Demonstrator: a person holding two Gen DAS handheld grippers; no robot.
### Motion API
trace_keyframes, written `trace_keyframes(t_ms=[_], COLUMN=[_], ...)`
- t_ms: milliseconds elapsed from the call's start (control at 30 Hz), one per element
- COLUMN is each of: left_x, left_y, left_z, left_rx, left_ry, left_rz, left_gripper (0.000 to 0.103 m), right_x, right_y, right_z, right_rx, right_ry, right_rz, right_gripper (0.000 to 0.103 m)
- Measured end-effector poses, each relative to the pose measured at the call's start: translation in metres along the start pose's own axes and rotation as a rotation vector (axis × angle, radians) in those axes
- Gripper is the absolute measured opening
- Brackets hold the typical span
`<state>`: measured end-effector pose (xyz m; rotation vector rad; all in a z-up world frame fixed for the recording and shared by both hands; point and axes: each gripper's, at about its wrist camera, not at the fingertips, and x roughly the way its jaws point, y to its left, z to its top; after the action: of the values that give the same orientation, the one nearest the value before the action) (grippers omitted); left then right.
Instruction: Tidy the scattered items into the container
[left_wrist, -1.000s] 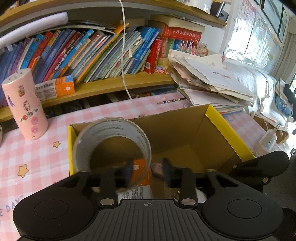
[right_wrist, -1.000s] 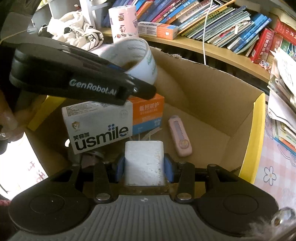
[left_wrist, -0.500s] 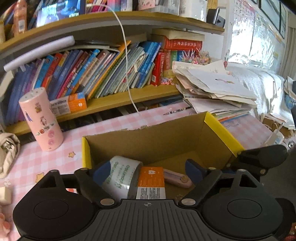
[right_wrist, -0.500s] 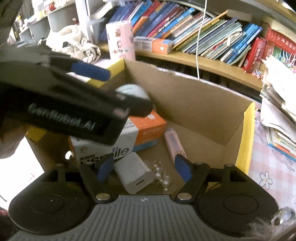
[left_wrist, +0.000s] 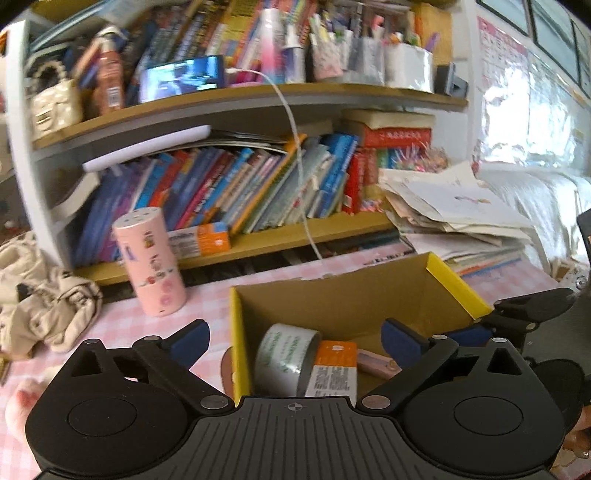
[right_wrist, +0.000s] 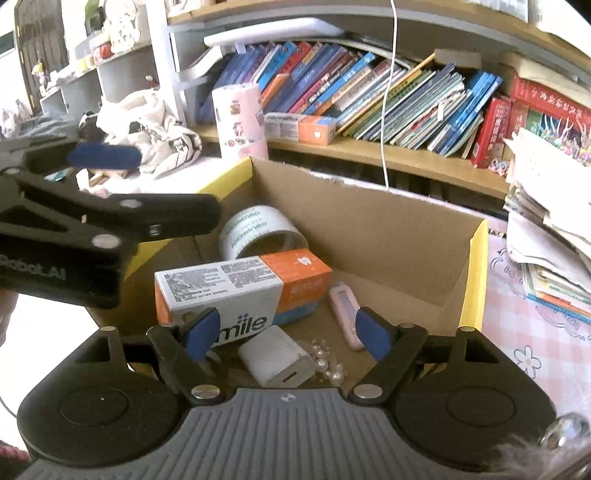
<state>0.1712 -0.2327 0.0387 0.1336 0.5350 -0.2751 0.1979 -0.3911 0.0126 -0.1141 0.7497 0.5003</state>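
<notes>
A cardboard box with yellow flaps stands on the pink checked table. Inside lie a roll of tape, an orange and white usmile carton, a pink comb-like item, a white charger block and loose pearl beads. My left gripper is open and empty above the box's near left side. My right gripper is open and empty above the charger; the left gripper also shows at the left of the right wrist view.
A pink patterned cylinder stands on the table behind the box. A cream cloth bag lies at the left. A bookshelf full of books runs behind. A stack of papers sits at the right.
My left gripper opened and dropped the tape roll into the box, then rose and pulled back. My right gripper opened and released the white charger block into the box, then lifted.
</notes>
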Motion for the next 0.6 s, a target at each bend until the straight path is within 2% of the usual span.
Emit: trace_keyframes(t_ms=[200, 600], left_x=[-0.011, -0.041], left_y=[0.010, 0.033], left_z=[-0.009, -0.035], left_rx=[-0.062, -0.134], left_ry=[-0.004, -0.022], left_rz=[0.021, 0.040], left_gripper=[0.101, 0.102], right_x=[-0.013, -0.037], right_y=[0.007, 0.040], right_z=[-0.003, -0.017], right_rx=[0.007, 0.016], right_ry=[-0.035, -0.132], right_rz=[-0.044, -0.203], right_gripper=[0.081, 0.088])
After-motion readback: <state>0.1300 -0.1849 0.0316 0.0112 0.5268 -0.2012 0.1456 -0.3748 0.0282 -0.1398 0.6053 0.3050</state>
